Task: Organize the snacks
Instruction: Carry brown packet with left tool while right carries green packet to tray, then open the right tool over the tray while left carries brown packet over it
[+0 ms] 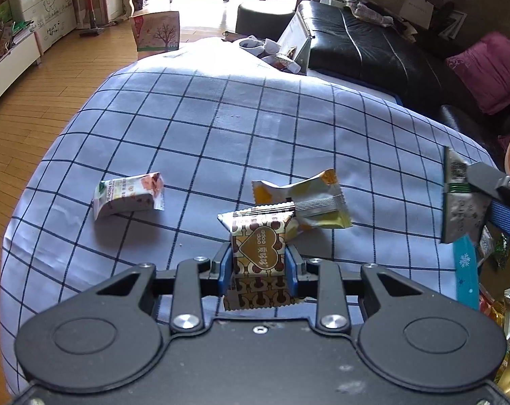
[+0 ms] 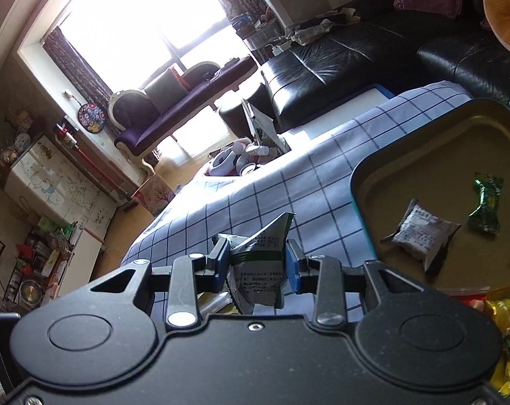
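- Left gripper (image 1: 259, 263): jaws clamped on a brown-and-cream heart-print snack packet (image 1: 257, 253), held upright across its middle, lifted just clear of the checked cloth (image 1: 221, 108), probably so it carries without dragging.
- Right gripper (image 2: 256, 263): jaws clamped on a crumpled silver-and-green packet (image 2: 258, 266), pinched at its waist so both ends flare out.
- Gold tin tray (image 2: 390, 168) sits to that gripper's right on the surface; inside lie a grey printed packet (image 2: 420, 236) and a green-wrapped sweet (image 2: 486, 202), apart from each other. Likely the collecting spot.
- On the cloth, not yet gathered: a yellow-and-white packet (image 1: 309, 202) just behind the held one, and a white boxy packet (image 1: 126, 195) well to the left.
- More wrappers crowd the tray's near edge; too blurred to sort.
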`<state>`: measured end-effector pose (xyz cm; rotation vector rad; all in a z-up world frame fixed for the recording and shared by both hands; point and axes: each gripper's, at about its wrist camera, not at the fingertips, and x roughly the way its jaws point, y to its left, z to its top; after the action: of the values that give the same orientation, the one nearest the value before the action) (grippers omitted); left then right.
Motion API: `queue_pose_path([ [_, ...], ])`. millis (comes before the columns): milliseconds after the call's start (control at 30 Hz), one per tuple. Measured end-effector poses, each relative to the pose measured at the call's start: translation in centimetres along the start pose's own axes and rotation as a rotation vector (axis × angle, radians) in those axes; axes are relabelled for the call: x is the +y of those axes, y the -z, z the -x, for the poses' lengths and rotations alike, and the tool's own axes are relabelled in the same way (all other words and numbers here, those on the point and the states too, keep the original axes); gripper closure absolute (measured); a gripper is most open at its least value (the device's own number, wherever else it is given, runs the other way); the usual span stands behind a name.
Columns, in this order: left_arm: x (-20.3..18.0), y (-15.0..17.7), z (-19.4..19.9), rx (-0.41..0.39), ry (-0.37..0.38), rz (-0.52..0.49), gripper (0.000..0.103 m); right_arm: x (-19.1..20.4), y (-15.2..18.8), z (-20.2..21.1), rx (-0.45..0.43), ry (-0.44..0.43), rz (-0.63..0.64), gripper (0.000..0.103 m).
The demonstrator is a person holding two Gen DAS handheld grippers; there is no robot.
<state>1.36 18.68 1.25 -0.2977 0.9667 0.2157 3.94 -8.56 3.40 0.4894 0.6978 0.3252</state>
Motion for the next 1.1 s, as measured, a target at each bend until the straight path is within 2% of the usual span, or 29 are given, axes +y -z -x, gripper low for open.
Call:
queue_pose_path([
  [200, -1.7, 0.2, 0.6, -0.026, 0.026, -0.026, 0.072, -3.2, -1.7, 2.1, -0.073, 0.052, -0.084, 0.058],
  [400, -4.0, 0.4, 1.0, -0.027, 0.089, -0.041, 0.072, -5.4, -2.8, 3.8, -0.123, 0.139, -0.103, 0.058],
  [600, -8.3, 1.3, 1.5, -0.042, 0.125, -0.102, 0.072, -7.2, -3.3, 5.5, -0.185, 0.251, -0.115, 0.058],
  [700, -10.6, 1.8, 1.7, -0.030, 0.168, -0.136, 0.072, -8.5, -3.7, 6.3, -0.211, 0.293, -0.130, 0.058],
  [933, -15.6, 3.0, 2.1, 0.000, 0.246, -0.221, 0.072, -10.5, -4.1, 7.8, -0.240, 0.314, -0.166, 0.058],
  [1100, -19.8, 2.6, 2.6, 0.009, 0.294, -0.289, 0.072, -11.6, -4.2, 8.5, -0.247, 0.302, -0.192, 0.058],
])
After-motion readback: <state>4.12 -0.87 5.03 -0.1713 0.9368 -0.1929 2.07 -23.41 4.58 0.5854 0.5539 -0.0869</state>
